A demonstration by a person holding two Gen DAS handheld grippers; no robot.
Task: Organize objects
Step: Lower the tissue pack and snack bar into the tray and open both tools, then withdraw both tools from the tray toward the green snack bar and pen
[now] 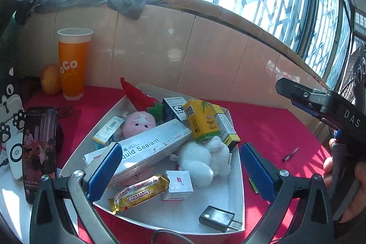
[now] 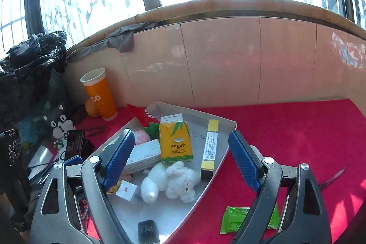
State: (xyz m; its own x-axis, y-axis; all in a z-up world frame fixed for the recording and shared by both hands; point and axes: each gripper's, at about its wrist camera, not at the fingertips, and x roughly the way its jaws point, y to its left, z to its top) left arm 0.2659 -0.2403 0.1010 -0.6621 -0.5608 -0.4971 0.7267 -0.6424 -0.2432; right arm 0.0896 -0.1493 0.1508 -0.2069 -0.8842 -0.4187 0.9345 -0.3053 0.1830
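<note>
Both claws hang over the shallow white cardboard tray (image 1: pixel 235 177) on the red cloth (image 1: pixel 270 129), and neither is carrying anything.

The left gripper (image 1: pixel 180 172) stands as wide as it goes, blue pads splayed, nothing between them but air above the tray. Just past its left pad lies the long grey-white "Liquid Sealant" box (image 1: pixel 146 148), tilted across the pile. Straight ahead between the fingers sits the fluffy white plush rabbit (image 1: pixel 205 161); nearer, a gold-wrapped snack bar (image 1: pixel 139 193) and a small white cube box (image 1: pixel 179 183) touching it. Closest to the claw, low in the tray, a dark grey plug charger (image 1: pixel 217 218). Beyond the rabbit stands the yellow bamboo-print tissue pack (image 1: pixel 201 122), with a pink plush toy (image 1: pixel 138 124) to its left and a narrow yellow-and-white box (image 1: pixel 226 127) to its right. Far off to the left, outside the tray, a tall orange paper cup (image 1: pixel 73 63) stands by the tiled wall.

The right gripper (image 2: pixel 180 161) is also spread, jaws wide and empty. The same rabbit (image 2: pixel 173 180) lies between its fingers, the tissue pack (image 2: pixel 175 142) just beyond. Under its right finger, outside the tray on the cloth, lies a flat green sachet (image 2: pixel 235 218). Further right, a thin dark pen (image 2: pixel 331 177) rests on the cloth, well apart from everything.
</note>
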